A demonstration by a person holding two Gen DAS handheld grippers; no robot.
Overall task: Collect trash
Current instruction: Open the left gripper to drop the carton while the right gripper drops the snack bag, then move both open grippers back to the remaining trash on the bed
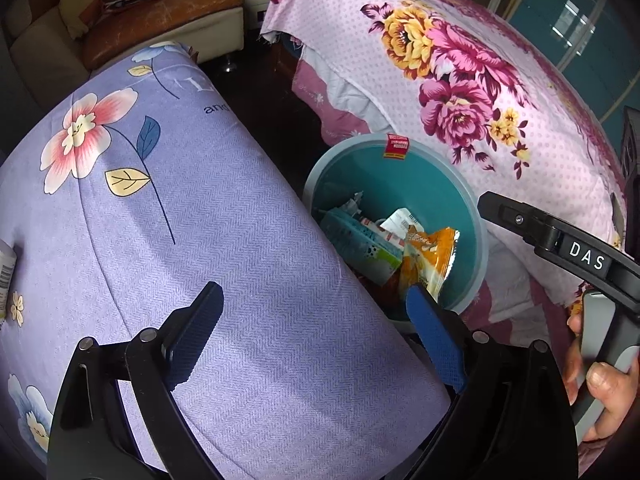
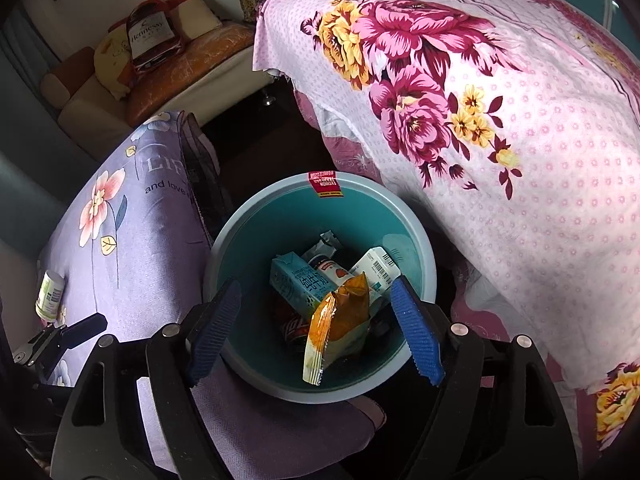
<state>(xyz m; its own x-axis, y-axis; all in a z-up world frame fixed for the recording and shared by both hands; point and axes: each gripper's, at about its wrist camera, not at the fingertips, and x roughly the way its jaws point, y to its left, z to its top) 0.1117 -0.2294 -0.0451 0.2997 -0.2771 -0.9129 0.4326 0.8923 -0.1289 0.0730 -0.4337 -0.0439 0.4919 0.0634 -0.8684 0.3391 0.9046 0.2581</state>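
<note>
A teal bin (image 2: pixel 288 216) stands on the floor between two cloth-covered pieces of furniture. Inside lie a teal carton (image 2: pixel 298 284), a white barcoded bottle (image 2: pixel 380 270), a red can (image 2: pixel 294 330) and an orange snack packet (image 2: pixel 344 320). My right gripper (image 2: pixel 317 282) hangs open over the bin; the packet stands loose between its blue pads, touching neither. My left gripper (image 1: pixel 314 292) is open over the purple flowered cloth (image 1: pixel 180 220), with nothing between its fingers and the bin (image 1: pixel 432 184) just to its right. A small white bottle (image 2: pixel 50 296) lies on the purple cloth.
A pink flowered bedspread (image 2: pixel 520 160) overhangs the bin's right side. A sofa with cushions and a bottle-shaped pillow (image 2: pixel 150 36) stands at the back. A dark floor gap (image 1: pixel 272 92) runs between the furniture. A hand (image 1: pixel 604 384) grips the other gripper's handle at the right edge.
</note>
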